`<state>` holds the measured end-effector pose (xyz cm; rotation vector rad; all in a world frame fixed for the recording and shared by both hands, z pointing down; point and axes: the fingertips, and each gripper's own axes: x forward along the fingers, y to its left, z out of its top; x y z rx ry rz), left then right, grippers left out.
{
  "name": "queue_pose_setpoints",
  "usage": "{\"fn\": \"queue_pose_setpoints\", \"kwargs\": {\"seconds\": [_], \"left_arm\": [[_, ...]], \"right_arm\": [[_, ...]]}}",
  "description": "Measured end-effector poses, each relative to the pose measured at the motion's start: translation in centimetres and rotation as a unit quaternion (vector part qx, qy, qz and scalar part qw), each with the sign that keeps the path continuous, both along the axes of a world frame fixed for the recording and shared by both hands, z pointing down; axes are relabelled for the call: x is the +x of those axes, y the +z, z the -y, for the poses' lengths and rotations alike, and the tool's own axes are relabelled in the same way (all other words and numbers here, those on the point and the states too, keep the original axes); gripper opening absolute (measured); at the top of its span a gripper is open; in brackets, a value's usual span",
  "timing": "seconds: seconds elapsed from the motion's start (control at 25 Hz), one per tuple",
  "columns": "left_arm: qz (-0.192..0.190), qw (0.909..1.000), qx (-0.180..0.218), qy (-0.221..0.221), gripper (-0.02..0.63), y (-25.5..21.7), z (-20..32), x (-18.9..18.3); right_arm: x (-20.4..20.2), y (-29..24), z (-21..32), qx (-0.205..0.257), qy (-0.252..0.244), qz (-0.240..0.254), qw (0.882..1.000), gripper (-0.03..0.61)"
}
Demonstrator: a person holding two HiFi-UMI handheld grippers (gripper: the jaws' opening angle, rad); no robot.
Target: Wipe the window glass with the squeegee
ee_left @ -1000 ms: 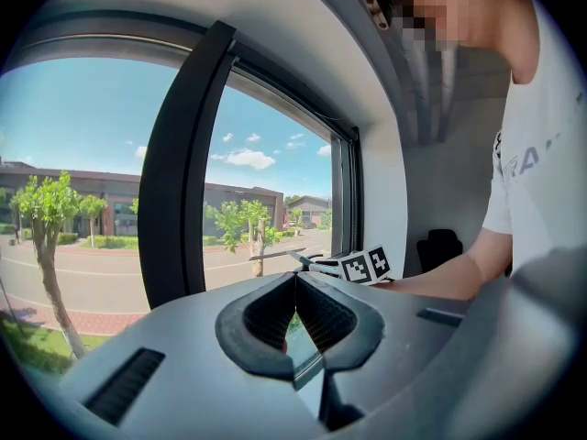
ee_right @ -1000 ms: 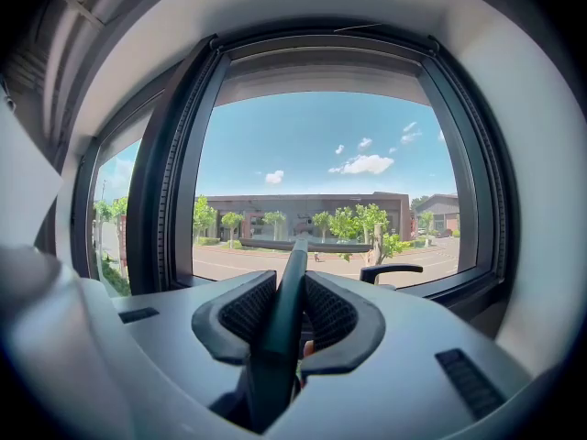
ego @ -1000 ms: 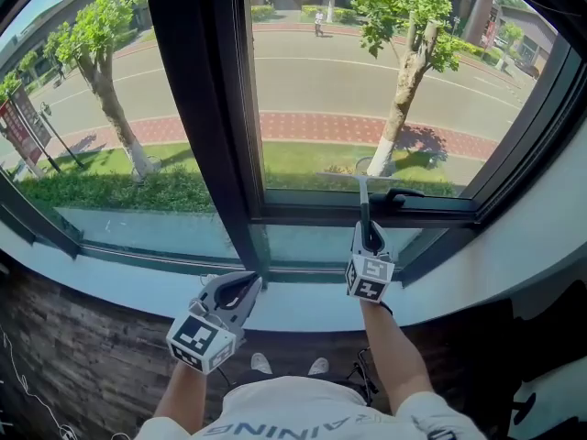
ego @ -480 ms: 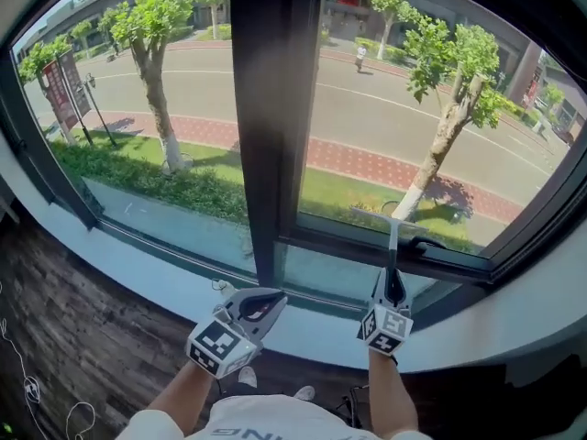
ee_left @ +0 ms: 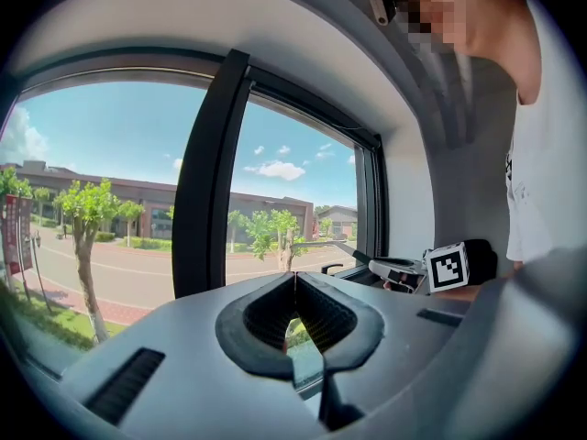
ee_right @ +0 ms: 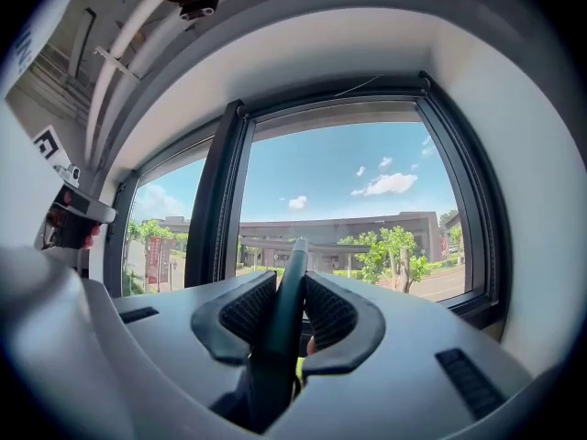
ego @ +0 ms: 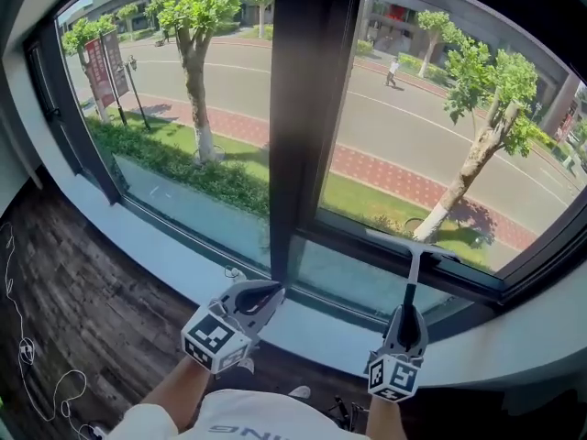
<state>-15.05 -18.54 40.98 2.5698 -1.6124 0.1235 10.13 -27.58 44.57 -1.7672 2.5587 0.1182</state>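
Between the jaws of the right claw [ee_right: 292, 282] stands the dark handle of the squeegee [ee_right: 280, 337], and both ribbed pads are clenched against it. From the head view, the right claw [ego: 407, 313] sits low at the right. The squeegee [ego: 414, 269] rises straight ahead of it to a thin crosswise head at the bottom edge of the window glass [ego: 440, 126], just above the lower frame rail. Whether the head touches the pane cannot be told.

Well to the left of that claw, the left claw [ego: 266, 293] hangs over the pale window sill [ego: 303, 330], pointing at the foot of the broad dark frame post [ego: 307, 108] that rises just ahead of it. Its own view shows the left claw [ee_left: 295, 282] clenched tip to tip with nothing caught between the pads, and the right claw [ee_left: 396, 269] off to its right.

Left of and below the left claw lies a dark wooden floor [ego: 83, 282] with a thin white cable [ego: 27, 356] on it.
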Motion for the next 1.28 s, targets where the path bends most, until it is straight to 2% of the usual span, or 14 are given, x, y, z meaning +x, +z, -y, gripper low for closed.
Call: {"fn": "queue_pose_setpoints", "kwargs": {"seconds": [0.12, 0.28, 0.48, 0.6, 0.68, 0.8, 0.96, 1.28], "left_arm": [[-0.005, 0.9999, -0.008, 0.006, 0.018, 1.4, -0.4, -0.5], [-0.018, 0.9997, 0.003, 0.019, 0.018, 1.3, -0.6, -2.3], [-0.006, 0.9988, 0.01, 0.048, 0.018, 1.7, -1.3, -6.5], [-0.002, 0.9978, 0.014, 0.065, 0.018, 1.8, -1.4, -10.2], [0.004, 0.9963, 0.016, 0.084, 0.018, 1.7, -1.5, -12.4], [0.012, 0.994, 0.018, 0.108, 0.017, 1.8, -1.9, -15.5], [-0.009, 0.9931, 0.01, 0.116, 0.018, 1.9, -1.5, -18.5], [-0.022, 0.9904, 0.016, 0.136, 0.018, 1.4, -1.4, -19.2]], "right_arm": [[-0.7, 0.5, -0.7, -0.007, -0.001, 0.01, 1.0, 0.1], [-1.3, -3.3, -1.2, 0.024, 0.019, 0.014, 0.999, 0.1], [-4.7, -13.6, 1.7, 0.125, 0.05, 0.031, 0.99, 0.1], [-8.4, -22.6, 4.8, 0.206, 0.063, 0.056, 0.975, 0.1], [-11.4, -28.1, 7.0, 0.234, 0.068, 0.073, 0.967, 0.1], [-15.3, -33.3, 8.9, 0.247, 0.076, 0.077, 0.963, 0.1], [-18.6, -37.1, 9.4, 0.262, 0.092, 0.056, 0.959, 0.1], [-19.4, -40.0, 10.0, 0.255, 0.107, 0.055, 0.959, 0.1]]}}
